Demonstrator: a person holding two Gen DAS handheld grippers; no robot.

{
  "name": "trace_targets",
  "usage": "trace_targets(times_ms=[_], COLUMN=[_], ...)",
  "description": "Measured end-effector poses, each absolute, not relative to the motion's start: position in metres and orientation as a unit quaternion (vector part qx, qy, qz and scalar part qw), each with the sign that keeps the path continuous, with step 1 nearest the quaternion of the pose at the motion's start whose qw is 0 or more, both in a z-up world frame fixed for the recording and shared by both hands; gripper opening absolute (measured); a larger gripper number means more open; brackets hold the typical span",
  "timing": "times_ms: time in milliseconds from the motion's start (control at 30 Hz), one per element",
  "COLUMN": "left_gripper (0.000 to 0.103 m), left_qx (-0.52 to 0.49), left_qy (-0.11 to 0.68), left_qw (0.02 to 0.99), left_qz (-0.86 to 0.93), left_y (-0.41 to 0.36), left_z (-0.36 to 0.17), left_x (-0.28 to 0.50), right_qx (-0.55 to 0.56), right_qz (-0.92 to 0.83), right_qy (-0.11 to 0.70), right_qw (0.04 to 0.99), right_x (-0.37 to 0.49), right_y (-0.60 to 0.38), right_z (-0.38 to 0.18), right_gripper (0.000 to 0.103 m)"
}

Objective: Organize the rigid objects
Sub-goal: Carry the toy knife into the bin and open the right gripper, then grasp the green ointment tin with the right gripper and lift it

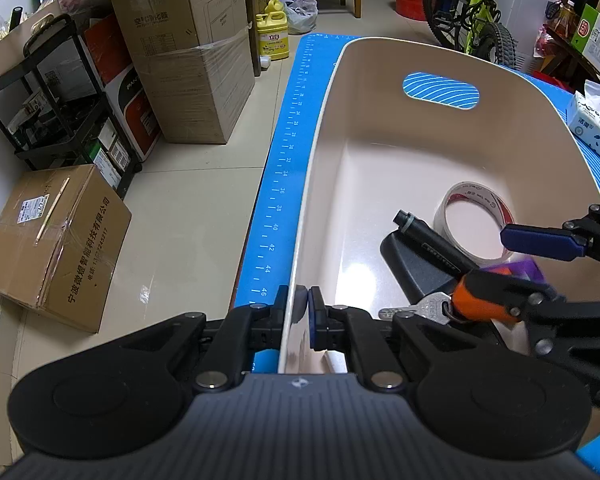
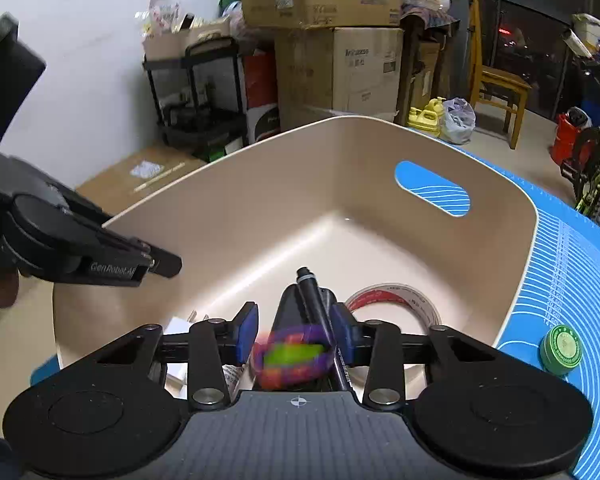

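A beige plastic bin (image 1: 380, 92) stands on a blue mat (image 1: 288, 136). My left gripper (image 1: 302, 312) is shut on the bin's near left rim; it also shows in the right wrist view (image 2: 156, 266). Inside the bin lie a roll of tape (image 1: 476, 224), a black marker (image 1: 432, 240) on a dark grey object (image 1: 416, 272), and a key (image 1: 416, 310). My right gripper (image 2: 296, 334) is open above the bin. A blurred purple, orange and green toy (image 2: 292, 354) is between its fingers, apparently loose. The toy shows as a purple blur in the left wrist view (image 1: 516, 270).
A small green round tin (image 2: 560, 350) sits on the mat to the right of the bin. A tissue pack (image 1: 596, 128) lies at the mat's far right. Cardboard boxes (image 1: 188, 60), a black cart (image 1: 60, 92), a chair and a bicycle (image 1: 472, 12) stand on the floor beyond.
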State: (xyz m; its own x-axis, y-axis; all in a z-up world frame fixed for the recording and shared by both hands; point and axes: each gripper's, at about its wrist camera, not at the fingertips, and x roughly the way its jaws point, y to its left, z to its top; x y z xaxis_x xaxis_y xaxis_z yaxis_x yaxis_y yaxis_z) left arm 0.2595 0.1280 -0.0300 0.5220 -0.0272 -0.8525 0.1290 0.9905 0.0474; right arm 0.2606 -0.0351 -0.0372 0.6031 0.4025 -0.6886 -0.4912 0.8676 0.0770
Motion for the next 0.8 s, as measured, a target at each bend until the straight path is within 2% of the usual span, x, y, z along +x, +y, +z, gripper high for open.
trace_targets(times_ms=[367, 600, 700, 800], left_gripper=[0.010, 0.010, 0.010, 0.010], left_qx=[0.052, 0.052, 0.054, 0.055], left_qy=[0.487, 0.487, 0.489, 0.489], left_qw=[0.871, 0.871, 0.870, 0.869], left_qz=[-0.045, -0.045, -0.045, -0.045], left_y=[0.128, 0.128, 0.127, 0.126], left_z=[-0.029, -0.029, -0.028, -0.028], left_x=[0.260, 0.260, 0.261, 0.262], right_qx=[-0.001, 0.023, 0.058, 0.078], right_qz=[0.200, 0.126, 0.116, 0.115], right_qy=[0.291, 0.292, 0.287, 0.275], right_qw=[0.936, 0.948, 0.949, 0.951], right_x=[0.266, 0.285, 0.291, 0.293], right_y=[-0.096, -0.149, -0.172, -0.185], right_z=[-0.002, -0.014, -0.029, -0.035], right_gripper=[0.049, 0.049, 0.073, 0.072])
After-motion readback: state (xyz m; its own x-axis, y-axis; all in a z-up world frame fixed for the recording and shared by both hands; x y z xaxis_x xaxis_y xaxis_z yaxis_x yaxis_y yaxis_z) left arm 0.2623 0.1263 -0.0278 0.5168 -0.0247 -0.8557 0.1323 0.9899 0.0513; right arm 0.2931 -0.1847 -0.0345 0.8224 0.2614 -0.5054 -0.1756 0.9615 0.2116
